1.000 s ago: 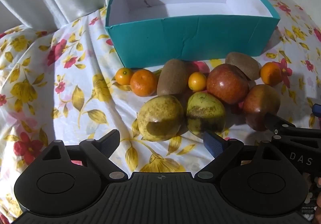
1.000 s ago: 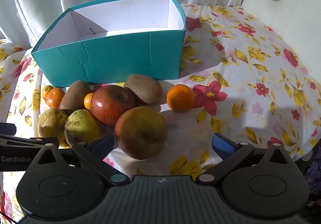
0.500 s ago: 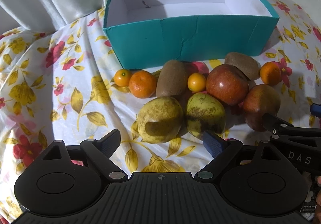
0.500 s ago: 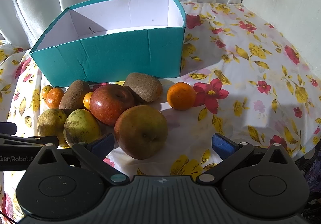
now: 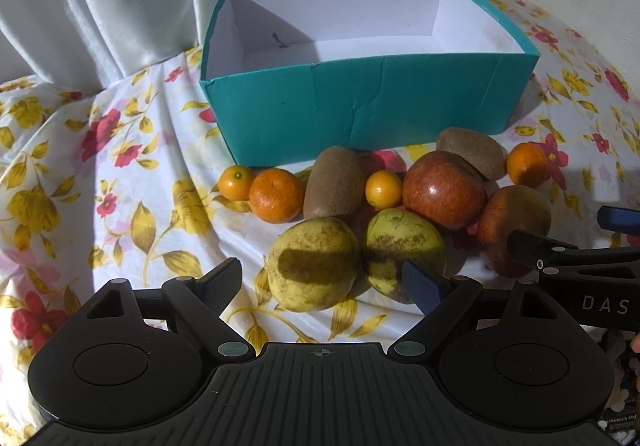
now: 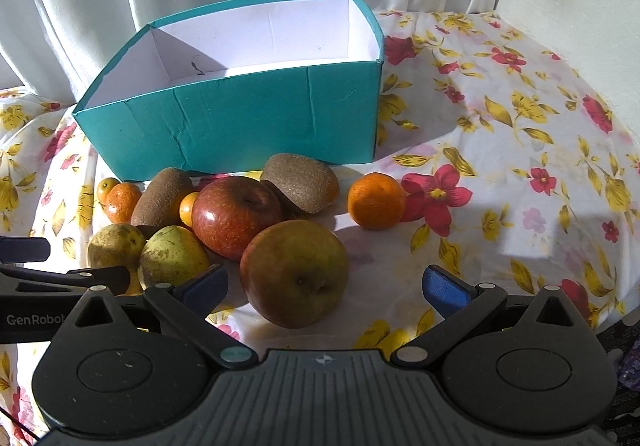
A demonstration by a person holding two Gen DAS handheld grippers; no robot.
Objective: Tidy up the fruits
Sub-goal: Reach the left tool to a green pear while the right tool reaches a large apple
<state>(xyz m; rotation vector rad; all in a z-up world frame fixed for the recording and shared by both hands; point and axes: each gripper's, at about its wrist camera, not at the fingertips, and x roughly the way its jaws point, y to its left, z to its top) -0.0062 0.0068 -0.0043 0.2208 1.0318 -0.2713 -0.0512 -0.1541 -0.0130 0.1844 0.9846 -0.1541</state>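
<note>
Hard sunlight from the right in the right wrist view, glaring white on the floral cloth (image 6: 500, 166); the teal box (image 6: 240, 126) throws a sharp shadow rightward. Left wrist view dimmer, cloth (image 5: 120, 186) partly shaded, a finger-shadow bar across the near pear (image 5: 314, 270). Fisheye bends edges, corners vignette black; focus crisp.

Both tools were moulded in black ribbed plastic: the left gripper (image 5: 322, 282) was tipped with blue pads, the right gripper (image 6: 324, 284) likewise, lettered "GenRobot" and "DAS".
</note>
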